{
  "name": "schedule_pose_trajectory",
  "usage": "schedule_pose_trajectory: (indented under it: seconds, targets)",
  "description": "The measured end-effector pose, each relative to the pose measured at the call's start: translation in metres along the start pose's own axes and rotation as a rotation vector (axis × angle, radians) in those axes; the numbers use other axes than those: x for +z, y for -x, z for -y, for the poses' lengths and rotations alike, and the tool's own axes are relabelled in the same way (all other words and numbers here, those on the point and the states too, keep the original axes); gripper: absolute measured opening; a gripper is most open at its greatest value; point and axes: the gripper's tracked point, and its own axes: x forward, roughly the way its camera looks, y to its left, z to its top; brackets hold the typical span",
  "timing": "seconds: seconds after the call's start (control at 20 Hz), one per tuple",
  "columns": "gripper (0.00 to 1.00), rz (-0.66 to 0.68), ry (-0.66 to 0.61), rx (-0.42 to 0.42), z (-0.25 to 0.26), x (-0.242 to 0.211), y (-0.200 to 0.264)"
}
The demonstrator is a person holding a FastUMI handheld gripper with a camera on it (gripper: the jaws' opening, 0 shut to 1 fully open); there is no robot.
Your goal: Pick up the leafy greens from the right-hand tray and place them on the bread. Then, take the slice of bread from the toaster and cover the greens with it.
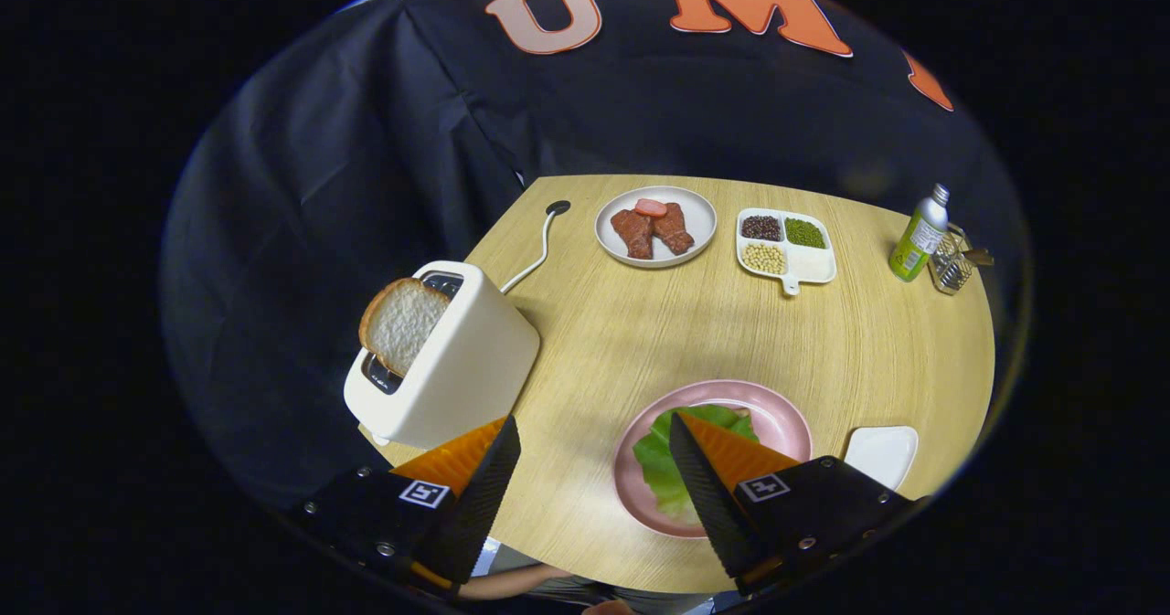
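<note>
Tool [585, 446]: fingers spread wide, nothing between them, touching nothing; bare surface [850, 341] shows in the gap.

Leafy greens [660, 464]: lying on the pink plate [786, 423], partly behind the right finger; whether bread lies under them cannot be told. Judged: first step done.

Slice of bread [400, 323]: standing up out of the toaster's [452, 364] slot, ahead of and beyond the left finger, well to the left of the plate. Its broad face is turned toward the tool; its flat plane runs along the slot. Judged: the next move swings the tool leftward and forward to close across the slice's thin dimension.

White tray [882, 455]: just right of the plate, beside the right finger.

Far side: plate of meat [655, 225], divided dish of beans [786, 245], bottle [920, 234], wire holder [952, 266].
</note>
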Motion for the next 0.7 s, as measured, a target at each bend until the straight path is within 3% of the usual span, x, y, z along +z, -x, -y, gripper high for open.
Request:
schedule_pose_trajectory:
  seconds: [0.7]
  targets:
    - [0.99,-0.013,0.108,0.068,-0.15,0.063,0.008]
